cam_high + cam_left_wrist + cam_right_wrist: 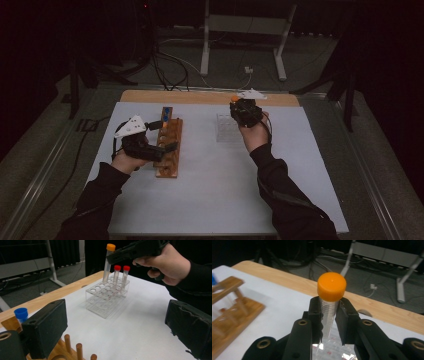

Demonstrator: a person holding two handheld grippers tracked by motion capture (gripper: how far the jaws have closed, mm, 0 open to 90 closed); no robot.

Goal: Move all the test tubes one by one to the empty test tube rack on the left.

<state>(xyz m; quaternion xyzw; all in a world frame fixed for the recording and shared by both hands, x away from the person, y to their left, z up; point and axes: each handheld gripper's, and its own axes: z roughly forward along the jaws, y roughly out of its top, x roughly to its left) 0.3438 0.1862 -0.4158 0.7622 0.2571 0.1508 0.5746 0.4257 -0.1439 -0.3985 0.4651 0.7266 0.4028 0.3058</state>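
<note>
Right gripper (329, 315) clenched on an orange-capped tube (329, 302) at frame centre — in the left gripper view upper middle, tube foot over the clear rack (105, 296), left gripper (120, 332) released, jaws wide apart — beside the wooden rack (168, 147).

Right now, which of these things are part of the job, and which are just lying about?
In the job:
orange-capped tube, clamped in the right gripper
clear rack
two red-capped tubes

Lying about:
wooden rack
blue-capped tube
left gripper, fingers apart
</note>
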